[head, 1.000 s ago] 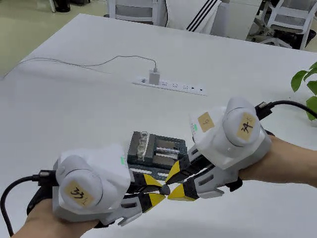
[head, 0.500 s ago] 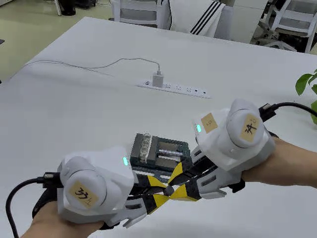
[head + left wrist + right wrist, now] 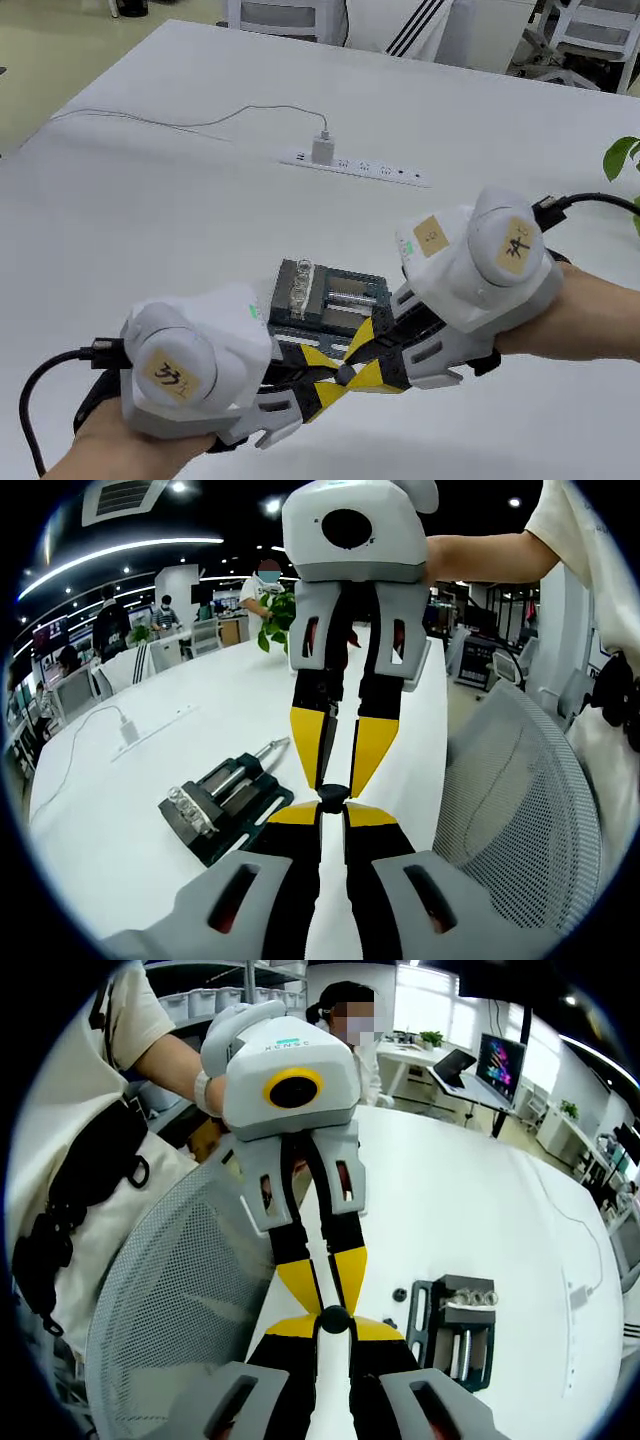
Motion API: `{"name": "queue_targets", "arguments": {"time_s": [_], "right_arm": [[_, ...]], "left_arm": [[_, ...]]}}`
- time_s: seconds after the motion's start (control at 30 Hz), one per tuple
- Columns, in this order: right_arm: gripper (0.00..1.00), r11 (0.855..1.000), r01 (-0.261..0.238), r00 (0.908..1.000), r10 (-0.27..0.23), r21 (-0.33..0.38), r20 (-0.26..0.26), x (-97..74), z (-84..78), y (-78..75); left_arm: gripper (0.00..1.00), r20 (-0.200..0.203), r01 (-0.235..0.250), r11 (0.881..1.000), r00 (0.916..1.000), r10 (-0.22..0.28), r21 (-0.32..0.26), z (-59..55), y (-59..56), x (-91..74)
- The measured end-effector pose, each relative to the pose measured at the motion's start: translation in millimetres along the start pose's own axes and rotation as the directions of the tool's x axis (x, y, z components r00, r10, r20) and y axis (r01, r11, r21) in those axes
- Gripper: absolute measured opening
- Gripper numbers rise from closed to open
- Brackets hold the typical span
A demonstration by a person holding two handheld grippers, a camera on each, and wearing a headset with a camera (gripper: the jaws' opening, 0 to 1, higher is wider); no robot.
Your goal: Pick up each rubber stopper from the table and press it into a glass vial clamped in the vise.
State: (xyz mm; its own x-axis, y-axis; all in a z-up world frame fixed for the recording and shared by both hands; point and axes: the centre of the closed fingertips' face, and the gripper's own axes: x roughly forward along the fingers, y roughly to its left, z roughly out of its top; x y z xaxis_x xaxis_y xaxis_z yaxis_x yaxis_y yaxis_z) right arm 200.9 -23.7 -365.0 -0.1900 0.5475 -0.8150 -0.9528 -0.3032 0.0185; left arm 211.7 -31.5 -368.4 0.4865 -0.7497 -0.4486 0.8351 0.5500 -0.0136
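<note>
My left gripper [image 3: 335,385] and right gripper [image 3: 352,368] meet tip to tip just in front of the vise [image 3: 352,318]. A small dark rubber stopper [image 3: 333,796] is pinched where the tips meet, and both pairs of jaws are shut on it. It appears as a dark ball in the right gripper view, the stopper [image 3: 334,1320]. The dark metal vise [image 3: 238,810] lies flat on the white table and clamps a row of clear glass vials [image 3: 300,289]; those vials [image 3: 477,1298] stand at one end of the vise [image 3: 445,1355].
A white power strip [image 3: 355,168] with a charger and a thin cable lies farther back on the table [image 3: 150,220]. Green plant leaves [image 3: 622,155] reach in at the right edge. A mesh office chair [image 3: 520,800] stands at the near table edge.
Both grippers stay tip to tip on the stopper in front of the vise. The head camera has shifted a little; the vise has not moved.
</note>
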Motion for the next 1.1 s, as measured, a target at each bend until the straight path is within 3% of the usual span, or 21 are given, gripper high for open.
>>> {"name": "queue_targets", "arguments": {"time_s": [0.1,0.4,0.57,0.63,0.73,1.1], "right_arm": [[0.06,1.0,-0.004,1.0,0.003,0.03,0.005,1.8,1.8,-3.5],[0.06,0.998,0.006,0.9996,-0.005,0.055,-0.027,8.9,-1.3,-18.0],[0.06,0.998,0.003,0.9988,0.0,0.065,-0.048,13.4,-5.1,-23.8],[0.06,0.997,0.002,0.9987,0.002,0.072,-0.05,15.3,-6.3,-26.6],[0.06,0.997,0.002,0.998,0.003,0.076,-0.063,18.7,-9.2,-31.6],[0.06,0.996,-0.007,0.9947,0.016,0.09,-0.102,20.9,-17.8,-52.2]], "left_arm": [[0.06,-0.005,-0.009,1.0,0.9999,0.009,-0.004,-2.9,4.8,-0.7],[0.37,-0.022,-0.076,0.997,0.9969,0.075,-0.025,-19.0,27.0,-9.3],[0.63,-0.048,-0.13,0.991,0.9907,0.128,-0.044,-29.7,40.3,-15.0],[0.78,-0.07,-0.169,0.984,0.9839,0.164,-0.06,-36.0,47.3,-17.7],[0.94,-0.086,-0.181,0.982,0.9807,0.176,-0.062,-43.3,51.9,-20.2],[0.99,-0.11,-0.164,0.984,0.9816,0.156,-0.064,-53.9,59.3,-22.3]]}}
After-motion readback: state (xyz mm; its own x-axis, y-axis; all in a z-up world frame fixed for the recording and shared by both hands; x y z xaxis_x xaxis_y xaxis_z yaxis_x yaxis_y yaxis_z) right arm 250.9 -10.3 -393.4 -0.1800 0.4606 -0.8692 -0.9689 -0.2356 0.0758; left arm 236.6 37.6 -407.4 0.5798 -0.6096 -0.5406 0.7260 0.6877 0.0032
